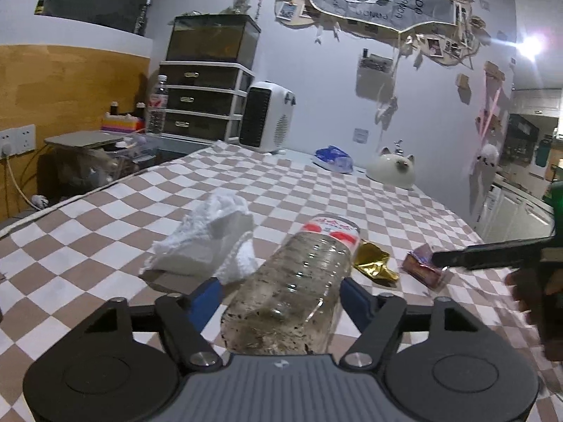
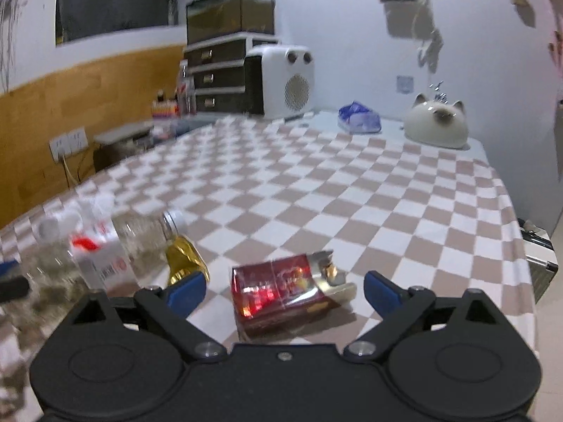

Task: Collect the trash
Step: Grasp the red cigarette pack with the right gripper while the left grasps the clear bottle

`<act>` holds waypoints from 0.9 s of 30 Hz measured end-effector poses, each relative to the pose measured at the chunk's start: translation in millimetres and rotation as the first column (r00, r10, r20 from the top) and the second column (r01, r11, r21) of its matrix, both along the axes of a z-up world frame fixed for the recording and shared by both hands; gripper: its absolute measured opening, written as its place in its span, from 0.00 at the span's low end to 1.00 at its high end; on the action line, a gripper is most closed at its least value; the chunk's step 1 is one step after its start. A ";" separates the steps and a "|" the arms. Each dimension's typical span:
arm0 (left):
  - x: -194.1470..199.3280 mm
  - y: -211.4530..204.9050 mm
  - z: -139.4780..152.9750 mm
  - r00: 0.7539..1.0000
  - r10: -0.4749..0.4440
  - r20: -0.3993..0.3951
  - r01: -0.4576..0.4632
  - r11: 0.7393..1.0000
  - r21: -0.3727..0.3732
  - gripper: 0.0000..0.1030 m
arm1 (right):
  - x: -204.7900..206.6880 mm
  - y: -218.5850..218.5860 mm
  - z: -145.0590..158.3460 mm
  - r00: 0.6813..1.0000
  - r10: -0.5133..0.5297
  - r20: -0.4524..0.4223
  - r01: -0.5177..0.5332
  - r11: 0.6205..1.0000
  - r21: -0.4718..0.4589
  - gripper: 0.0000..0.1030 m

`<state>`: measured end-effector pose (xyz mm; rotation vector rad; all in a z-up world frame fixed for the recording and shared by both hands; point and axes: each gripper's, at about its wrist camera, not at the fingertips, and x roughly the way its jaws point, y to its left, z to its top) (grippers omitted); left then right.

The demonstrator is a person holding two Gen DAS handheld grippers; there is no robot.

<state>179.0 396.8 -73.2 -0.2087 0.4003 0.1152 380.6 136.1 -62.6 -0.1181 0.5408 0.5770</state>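
Note:
An empty clear plastic bottle (image 1: 302,274) with a red and white label lies on the checked tablecloth (image 1: 316,193). My left gripper (image 1: 281,283) stands around its body, with the right finger against it and a thin gap on the left. A crumpled white tissue (image 1: 207,239) lies just left of the bottle, and a gold wrapper (image 1: 374,263) just right. My right gripper (image 2: 285,281) is open on either side of a red cigarette pack (image 2: 278,288) without touching it. The bottle (image 2: 140,235) and gold wrapper (image 2: 183,256) lie left of that pack.
At the back stand a white heater (image 1: 267,116), dark drawers (image 1: 200,102), a blue plastic bag (image 1: 332,158) and a cat-shaped ceramic piece (image 1: 392,170). The table's right edge (image 2: 524,246) drops to the floor, where a metal case (image 2: 540,256) sits.

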 end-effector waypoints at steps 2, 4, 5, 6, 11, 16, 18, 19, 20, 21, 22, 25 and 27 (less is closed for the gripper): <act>-0.2 -1.2 -0.7 1.000 -0.010 -0.012 0.010 1.000 0.001 0.67 | 4.1 7.5 -8.7 1.000 0.014 -0.002 -0.014 0.999 -0.034 0.94; -2.7 -5.6 0.0 1.000 -0.018 -0.023 0.019 1.000 0.023 0.64 | 6.9 12.7 -14.9 1.000 0.028 -0.006 -0.028 0.998 -0.062 0.94; -4.7 -9.3 0.9 0.999 -0.024 -0.031 0.025 0.999 0.039 0.63 | 9.1 14.4 -17.0 1.000 0.028 -0.008 -0.029 0.997 -0.071 0.94; -6.6 -12.6 2.1 0.999 -0.025 -0.044 0.027 0.998 0.052 0.62 | 11.6 15.5 -18.7 0.999 0.032 -0.010 -0.033 0.997 -0.073 0.94; -18.4 -22.5 6.4 0.997 -0.025 -0.075 0.028 0.999 0.045 0.60 | 19.2 10.7 -23.0 0.998 0.020 -0.059 -0.022 0.999 -0.038 0.79; -29.9 -31.5 7.0 0.997 -0.005 -0.072 0.007 1.000 0.026 0.58 | 0.1 -6.1 -17.3 0.997 0.021 -0.070 -0.020 1.000 0.014 0.57; -35.7 -33.9 6.6 0.998 0.006 -0.069 -0.005 1.000 0.010 0.58 | -13.2 -16.1 -13.1 0.997 0.042 -0.062 -0.040 0.999 0.033 0.57; -38.5 -34.5 6.4 0.998 0.009 -0.068 -0.009 1.000 0.000 0.58 | -19.8 -20.9 -11.2 0.997 0.053 -0.057 -0.051 0.998 0.037 0.57; -41.8 -35.4 6.4 0.998 0.012 -0.067 -0.013 1.000 -0.008 0.58 | -28.2 -26.6 -9.3 0.996 0.070 -0.054 -0.068 0.997 0.040 0.57; -45.4 -36.6 5.9 0.998 0.015 -0.065 -0.016 1.000 -0.013 0.58 | -38.8 -33.8 -7.3 0.994 0.093 -0.051 -0.091 0.995 0.041 0.57; -48.3 -38.1 6.0 0.998 0.018 -0.066 -0.019 1.000 -0.015 0.58 | -47.3 -39.4 -5.9 0.993 0.109 -0.049 -0.107 0.993 0.042 0.57; -56.5 -44.0 7.0 0.997 0.028 -0.069 -0.029 0.999 -0.016 0.58 | -78.5 -60.7 -1.5 0.983 0.175 -0.051 -0.173 0.984 0.043 0.57; -62.1 -48.5 7.4 0.997 0.030 -0.071 -0.032 0.999 -0.014 0.58 | -102.4 -75.0 -0.2 0.974 0.221 -0.055 -0.220 0.975 0.029 0.57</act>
